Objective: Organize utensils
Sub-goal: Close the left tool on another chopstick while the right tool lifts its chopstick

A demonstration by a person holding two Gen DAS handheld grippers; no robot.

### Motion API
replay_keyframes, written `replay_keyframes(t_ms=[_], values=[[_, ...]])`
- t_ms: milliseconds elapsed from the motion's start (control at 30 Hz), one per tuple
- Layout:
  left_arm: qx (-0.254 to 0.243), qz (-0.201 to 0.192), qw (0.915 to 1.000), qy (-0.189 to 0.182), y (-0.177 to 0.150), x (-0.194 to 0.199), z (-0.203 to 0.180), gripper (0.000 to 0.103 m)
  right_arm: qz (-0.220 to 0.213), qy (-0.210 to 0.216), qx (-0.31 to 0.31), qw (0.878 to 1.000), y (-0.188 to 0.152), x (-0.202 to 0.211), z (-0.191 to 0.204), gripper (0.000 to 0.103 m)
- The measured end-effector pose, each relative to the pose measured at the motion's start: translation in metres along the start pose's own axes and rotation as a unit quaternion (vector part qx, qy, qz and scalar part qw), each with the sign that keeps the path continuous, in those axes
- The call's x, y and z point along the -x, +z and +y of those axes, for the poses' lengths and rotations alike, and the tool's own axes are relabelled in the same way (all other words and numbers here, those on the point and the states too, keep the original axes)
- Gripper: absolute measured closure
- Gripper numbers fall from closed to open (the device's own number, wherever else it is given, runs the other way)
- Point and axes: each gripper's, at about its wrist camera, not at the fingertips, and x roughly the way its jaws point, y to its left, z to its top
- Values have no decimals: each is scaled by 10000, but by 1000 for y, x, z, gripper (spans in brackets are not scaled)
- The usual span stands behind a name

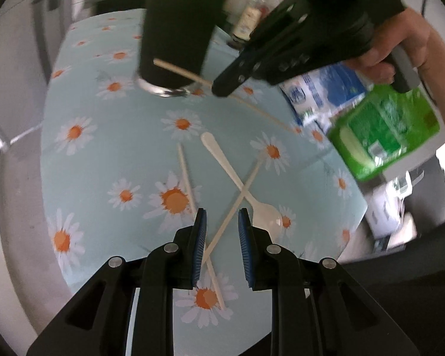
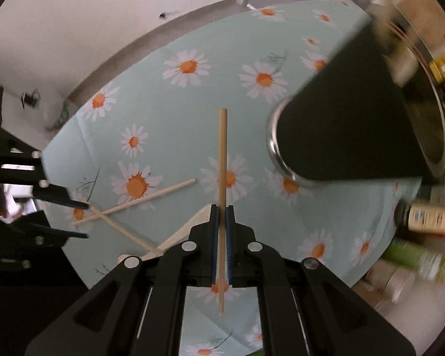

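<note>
My right gripper (image 2: 222, 208) is shut on a wooden chopstick (image 2: 222, 154) and holds it above the daisy-print tablecloth (image 2: 175, 109). In the left wrist view the right gripper (image 1: 222, 87) hangs beside a tall black cup (image 1: 175, 38), with that chopstick (image 1: 261, 112) slanting through it. The black cup (image 2: 356, 124) stands upright on a steel base. My left gripper (image 1: 221, 216) is open, and between its blue pads nothing is gripped. Under it on the cloth lie two crossed chopsticks (image 1: 187, 178) (image 1: 237, 198) and a white plastic spoon (image 1: 222, 160). The left gripper (image 2: 86, 221) shows at the left edge, over those chopsticks (image 2: 151, 195).
A green packet (image 1: 382, 130) and a blue-and-white packet (image 1: 326, 89) lie at the table's right side. Bottles and jars (image 2: 427, 219) crowd the edge past the cup, next to a metal bowl (image 2: 439, 112). The round table drops to pale floor (image 1: 17, 192) on the left.
</note>
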Motion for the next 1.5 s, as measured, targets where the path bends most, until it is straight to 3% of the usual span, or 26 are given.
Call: replay_keyframes(t_ms=[233, 400, 700, 1167, 1333, 1500], values=[[-684, 639, 9955, -118, 18, -30, -19, 82, -382, 173, -825, 9957, -48, 17, -20, 98], [-963, 984, 9905, -17, 28, -46, -20, 82, -750, 412, -1462, 9855, -86, 24, -34, 98], [-1616, 1733, 9714, 170, 33, -74, -25, 82, -1172, 681, -2158, 9670, -129, 20, -34, 98], [-2038, 2404, 9487, 265, 47, -100, -41, 83, -1367, 784, -2640, 9515, -156, 15, -31, 97], [-2110, 2566, 9427, 322, 49, -108, -49, 96, -1391, 812, -2635, 9511, -157, 14, -31, 97], [-2097, 2618, 9413, 379, 49, -112, -52, 99, -1429, 841, -2608, 9511, -158, 14, -31, 97]])
